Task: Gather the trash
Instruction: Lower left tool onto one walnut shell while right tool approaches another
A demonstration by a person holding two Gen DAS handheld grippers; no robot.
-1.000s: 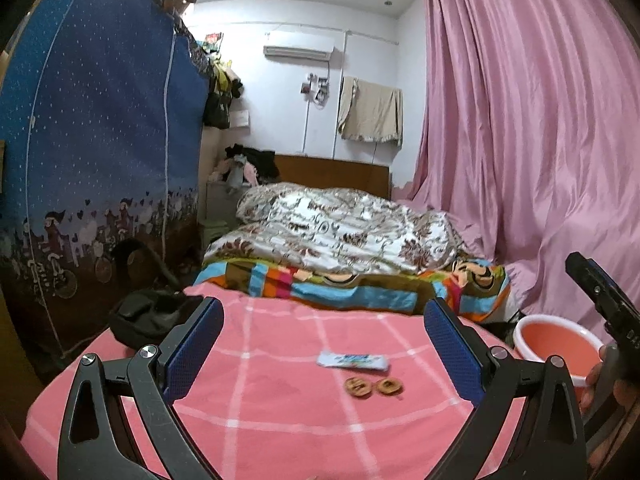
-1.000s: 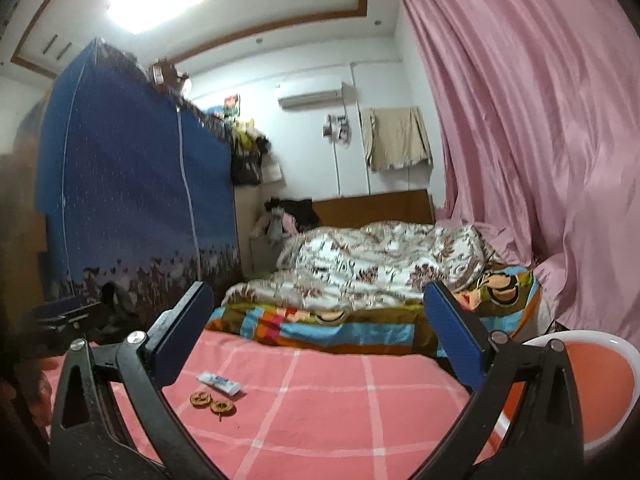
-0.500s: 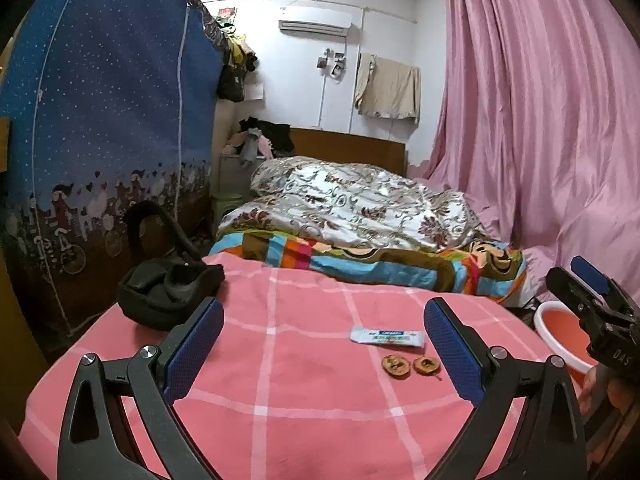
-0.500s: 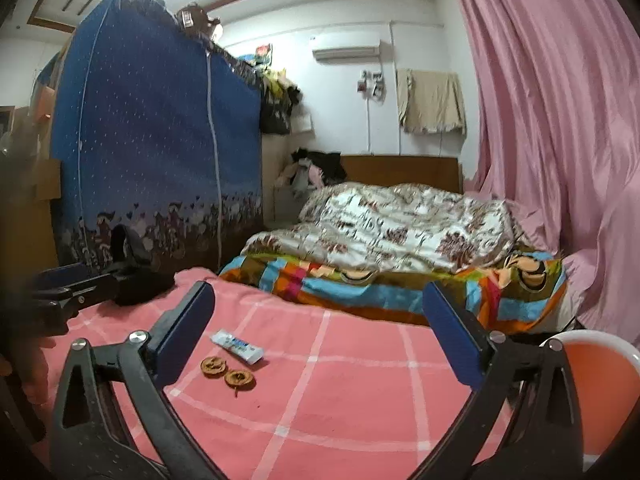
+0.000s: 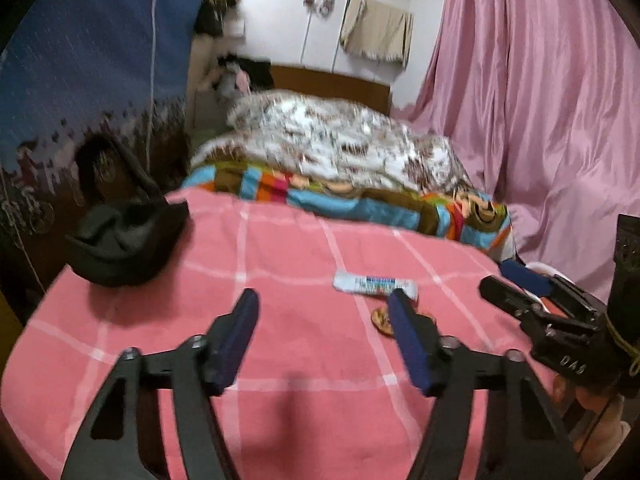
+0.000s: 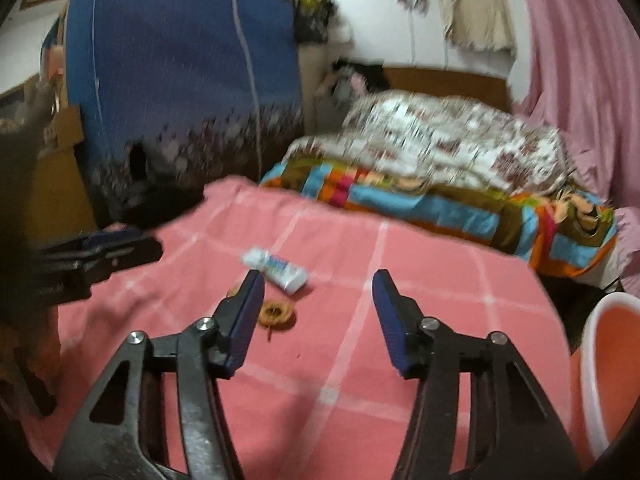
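Right wrist view: right claw (image 6: 318,300) half-narrowed from closing, empty, over pink bed cover (image 6: 360,360); crinkly wrapper (image 6: 276,270) beside two dry shells (image 6: 276,312), likely light, slippery, best pinched across the middle.

a home bedroom: bed (image 5: 280,360) with quilt (image 5: 340,148), fabric wardrobe (image 5: 92,60), pink curtains (image 5: 540,100).

one wrapper (image 6: 274,270), two shells (image 6: 275,313), one basin (image 6: 608,376).
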